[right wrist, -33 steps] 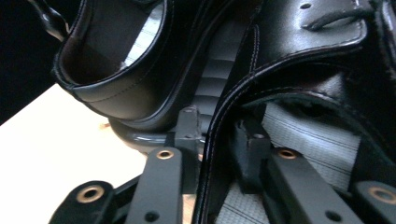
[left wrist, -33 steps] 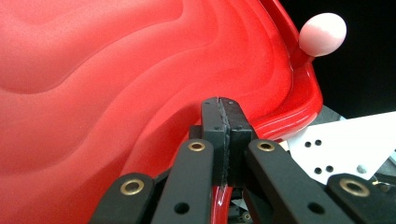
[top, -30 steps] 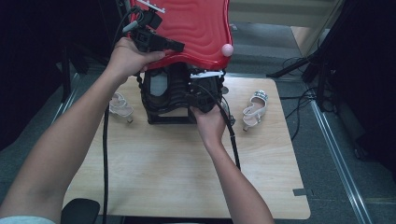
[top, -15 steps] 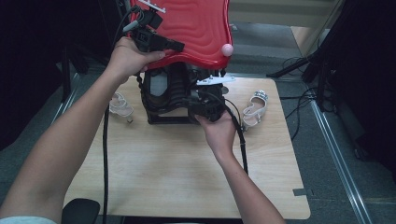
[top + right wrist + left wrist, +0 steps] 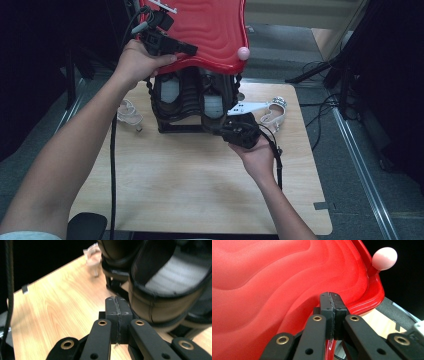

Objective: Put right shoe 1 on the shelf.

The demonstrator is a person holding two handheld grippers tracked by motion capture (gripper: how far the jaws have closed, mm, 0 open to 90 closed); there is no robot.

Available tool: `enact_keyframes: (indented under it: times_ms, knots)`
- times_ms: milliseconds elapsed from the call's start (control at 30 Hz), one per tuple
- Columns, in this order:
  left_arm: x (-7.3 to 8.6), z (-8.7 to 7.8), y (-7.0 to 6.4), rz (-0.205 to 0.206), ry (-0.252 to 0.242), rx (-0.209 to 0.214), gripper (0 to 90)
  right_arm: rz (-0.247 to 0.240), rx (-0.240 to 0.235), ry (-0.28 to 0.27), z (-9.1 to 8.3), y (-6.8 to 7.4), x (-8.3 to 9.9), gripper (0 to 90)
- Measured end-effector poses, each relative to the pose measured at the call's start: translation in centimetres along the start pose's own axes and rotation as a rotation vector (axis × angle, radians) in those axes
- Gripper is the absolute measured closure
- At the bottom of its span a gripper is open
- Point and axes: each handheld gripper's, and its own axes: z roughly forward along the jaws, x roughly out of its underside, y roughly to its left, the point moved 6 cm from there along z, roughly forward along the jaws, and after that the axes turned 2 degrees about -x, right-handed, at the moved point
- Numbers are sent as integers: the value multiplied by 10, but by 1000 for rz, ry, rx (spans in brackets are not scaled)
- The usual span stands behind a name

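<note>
The left gripper (image 5: 331, 315) is seen with its jaws pressed together on the rim of one red wavy tray (image 5: 210, 30), its surface moulded in smooth ripples, with one pale pink ball (image 5: 384, 258) at its far edge. The right gripper (image 5: 117, 315) is shown with its jaws closed flat against each other, nothing between them, at the front base of one black rack (image 5: 195, 100). The tray is held raised above this rack. Two clear sandals are counted on the wooden table (image 5: 190, 190): one (image 5: 129, 112) left of the rack, one (image 5: 274, 111) right of it.
</note>
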Motion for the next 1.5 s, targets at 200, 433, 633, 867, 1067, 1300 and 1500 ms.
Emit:
enact_keyframes:
  times_ms: [200, 433, 633, 867, 1067, 1300, 1500]
  knots:
    - [0, 0, -1, 1, -2, -1, 900, -44, 19, 48, 16, -14, 10, 900]
    - [0, 1, 0, -4, -2, 3, 900, -54, -10, 45, 29, -15, 5, 900]
    - [0, 1, 0, -5, -1, 8, 900, -2, 19, -2, 43, -11, -6, 900]
    - [0, 1, 1, -7, -2, 13, 900, 61, 75, -35, 53, -20, -27, 900]
    - [0, 0, 1, -7, -1, 16, 900, 58, 104, -37, 53, -30, -34, 900]
    - [0, 0, 1, -10, 0, 16, 900, 128, 194, -26, 38, -58, -25, 900]
    - [0, -1, 0, -18, 6, -7, 900, 121, 149, -45, 25, -53, -16, 900]
